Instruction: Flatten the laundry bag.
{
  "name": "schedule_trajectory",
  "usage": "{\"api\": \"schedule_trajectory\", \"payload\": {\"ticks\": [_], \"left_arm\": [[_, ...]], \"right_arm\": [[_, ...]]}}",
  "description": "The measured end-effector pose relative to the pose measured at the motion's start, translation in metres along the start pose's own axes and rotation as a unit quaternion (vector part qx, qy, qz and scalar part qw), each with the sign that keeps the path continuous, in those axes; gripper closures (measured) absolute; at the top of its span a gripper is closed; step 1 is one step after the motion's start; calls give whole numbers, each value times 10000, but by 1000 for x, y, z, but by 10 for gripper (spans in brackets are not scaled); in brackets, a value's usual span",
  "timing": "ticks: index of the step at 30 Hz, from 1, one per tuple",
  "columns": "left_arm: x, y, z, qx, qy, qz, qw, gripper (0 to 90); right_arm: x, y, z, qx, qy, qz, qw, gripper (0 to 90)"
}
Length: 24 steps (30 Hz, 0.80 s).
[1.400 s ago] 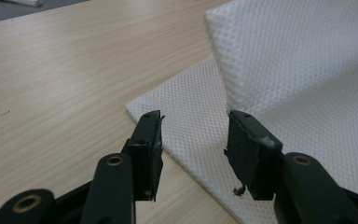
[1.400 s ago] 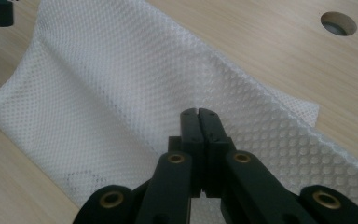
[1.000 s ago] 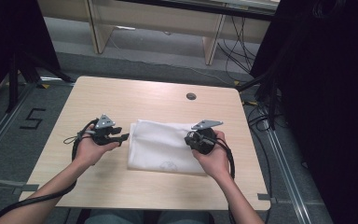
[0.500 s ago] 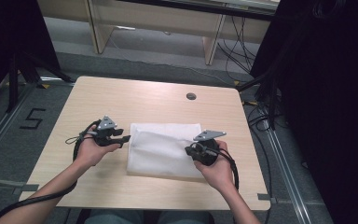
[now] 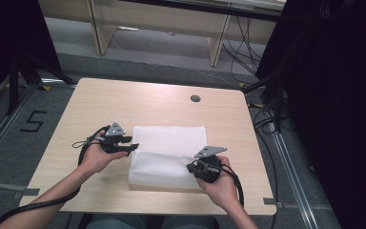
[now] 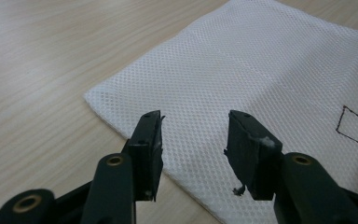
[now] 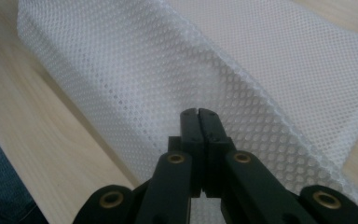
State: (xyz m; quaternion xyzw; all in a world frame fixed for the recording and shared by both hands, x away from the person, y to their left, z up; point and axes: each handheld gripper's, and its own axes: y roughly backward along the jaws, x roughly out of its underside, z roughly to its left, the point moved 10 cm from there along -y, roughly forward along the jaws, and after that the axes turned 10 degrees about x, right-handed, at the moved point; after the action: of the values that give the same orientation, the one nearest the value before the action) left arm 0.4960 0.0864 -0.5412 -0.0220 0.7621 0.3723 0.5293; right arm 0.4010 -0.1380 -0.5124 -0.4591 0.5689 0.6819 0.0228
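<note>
A white mesh cloth point(image 5: 169, 140) lies flat in the middle of the wooden table point(image 5: 124, 102). My left gripper point(image 5: 132, 147) hovers at the cloth's left edge, open, with the mesh cloth point(image 6: 270, 79) below and beyond its jaws and nothing between them; in its own view the left gripper point(image 6: 193, 135) points at the cloth's near corner. My right gripper point(image 5: 193, 167) is at the cloth's near right part, shut on a raised layer of it. In its own view the right gripper point(image 7: 198, 114) pinches the mesh cloth point(image 7: 121, 70), which rises in a fold around the jaws.
A round cable hole point(image 5: 195, 98) sits in the table's far right part. A black stitched rectangle point(image 6: 354, 128) marks the cloth. The table's near edge is close behind both hands, and blue trousers point(image 7: 0, 186) show below it.
My right gripper has moved toward the table's near edge, drawing a layer of the cloth with it. The left gripper has stayed in place, open.
</note>
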Motion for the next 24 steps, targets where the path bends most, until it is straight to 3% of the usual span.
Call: {"api": "schedule_trajectory", "payload": {"ticks": [1, 3, 4, 5, 7, 11, 13, 17, 18, 19, 20, 21, 24], "left_arm": [[0, -1, -1, 23, -52, -1, 10000, 549], [0, -2, -3, 44, -57, 33, 10000, 549], [2, -1, -3, 85, -149, 159, 9997, 549], [2, -3, -5, 123, -150, 132, 9997, 549], [3, -4, -8, 157, -196, 188, 9995, 550], [4, -7, -12, 241, -138, 202, 9994, 551], [5, -8, -13, 267, -260, 253, 9990, 551], [8, -10, -18, 383, -222, 366, 9984, 553], [8, -11, -18, 357, -299, 349, 9983, 553], [8, -13, -19, 378, -232, 324, 9985, 553], [9, -13, -20, 430, -320, 370, 9979, 553], [10, -14, -22, 465, -305, 400, 9977, 553], [14, -19, -26, 533, -333, 464, 9969, 557]], "right_arm": [[3, 0, -1, 15, 115, 16, 9999, 900], [5, -2, 2, 10, 52, -38, 10000, 900], [9, 1, 3, -31, 113, 116, 9999, 900], [12, 0, 6, -61, 2, 98, 9999, 900], [14, 0, 8, -95, 10, 134, 9999, 900], [17, 1, 9, -81, 84, 164, 9998, 900], [20, 3, 11, -115, 80, 229, 9996, 900], [25, 4, 14, -146, 116, 196, 9996, 900], [27, 6, 15, -172, 113, 257, 9995, 900], [27, 5, 17, -160, 63, 182, 9997, 900], [29, 7, 17, -181, 135, 271, 9994, 900], [29, 7, 20, -223, 31, 206, 9995, 900], [36, 12, 23, -256, 139, 385, 9988, 900]]}}
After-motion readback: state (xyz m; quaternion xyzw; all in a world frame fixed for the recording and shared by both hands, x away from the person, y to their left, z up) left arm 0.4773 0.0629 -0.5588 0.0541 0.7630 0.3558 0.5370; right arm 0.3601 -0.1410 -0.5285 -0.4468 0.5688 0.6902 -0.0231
